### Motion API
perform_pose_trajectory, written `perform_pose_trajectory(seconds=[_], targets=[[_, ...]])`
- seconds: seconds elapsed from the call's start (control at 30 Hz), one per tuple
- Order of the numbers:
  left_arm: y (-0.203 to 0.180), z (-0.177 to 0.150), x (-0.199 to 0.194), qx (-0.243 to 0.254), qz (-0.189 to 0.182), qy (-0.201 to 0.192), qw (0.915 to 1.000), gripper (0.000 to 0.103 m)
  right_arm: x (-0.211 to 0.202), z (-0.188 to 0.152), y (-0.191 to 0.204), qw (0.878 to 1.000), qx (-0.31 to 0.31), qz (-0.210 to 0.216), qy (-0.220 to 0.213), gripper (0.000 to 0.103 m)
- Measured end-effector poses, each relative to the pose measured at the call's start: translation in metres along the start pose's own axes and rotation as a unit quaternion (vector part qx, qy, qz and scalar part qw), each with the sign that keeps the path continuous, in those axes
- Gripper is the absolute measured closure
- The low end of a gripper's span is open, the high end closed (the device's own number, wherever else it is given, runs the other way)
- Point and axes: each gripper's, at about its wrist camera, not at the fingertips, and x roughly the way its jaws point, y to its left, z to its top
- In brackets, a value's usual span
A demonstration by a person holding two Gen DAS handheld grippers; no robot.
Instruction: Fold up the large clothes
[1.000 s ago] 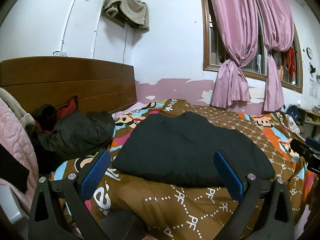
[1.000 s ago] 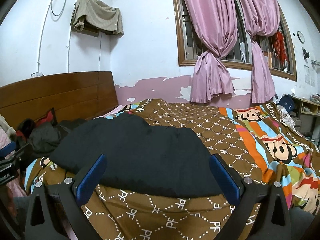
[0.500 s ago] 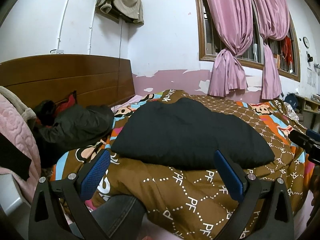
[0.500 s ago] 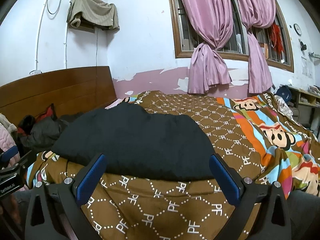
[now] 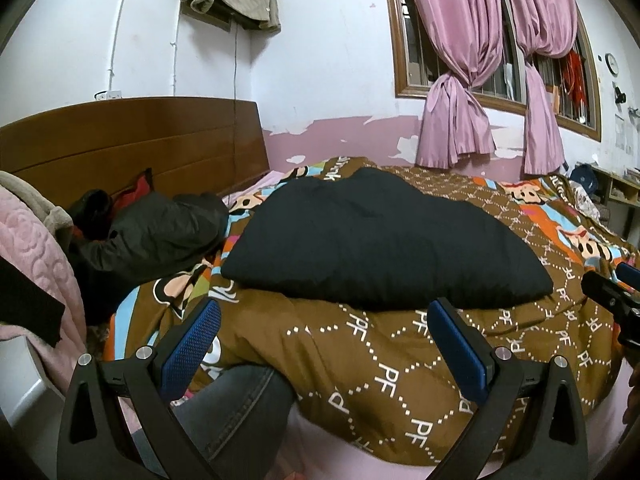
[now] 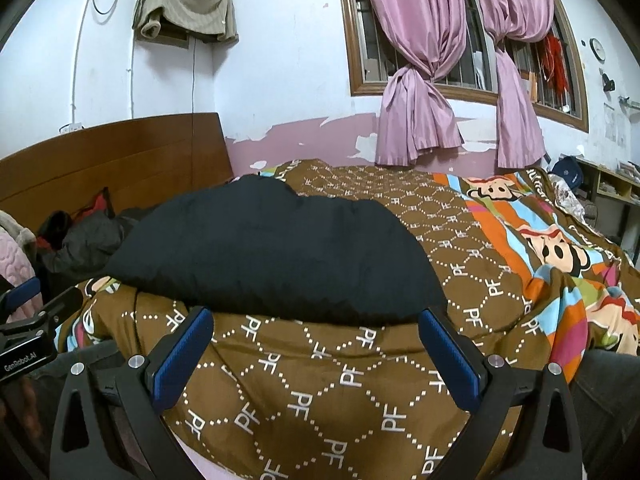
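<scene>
Both grippers released, clear of the folded black garment point(image 5: 380, 240) on the bed point(image 5: 360, 360).
Left gripper point(image 5: 324, 344) and right gripper point(image 6: 316, 354) hold nothing. For a further fold, pinch the near hem's corners evenly. Dark jacket point(image 5: 160, 232) lies beside it, clear of the fold.

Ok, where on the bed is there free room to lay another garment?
Free: the brown quilt between the black garment and the window wall, plus the near strip before it. Crowded: the headboard end, piled with dark clothes.
</scene>
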Motion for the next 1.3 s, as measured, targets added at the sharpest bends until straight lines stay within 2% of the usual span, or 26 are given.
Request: perform_pose_trajectory(seconds=[0.37, 1.3], targets=[[0.0, -0.007, 0.011, 0.009, 0.006, 0.026, 0.9996, 0.002, 0.011, -0.011, 0.004, 1.0, -0.006, 0.0, 0.023, 0.0], [0.0, -0.011, 0.017, 0.018, 0.006, 0.036, 0.9992, 0.002, 0.017, -0.013, -0.004, 0.999, 0.016, -0.007, 0.036, 0.0]])
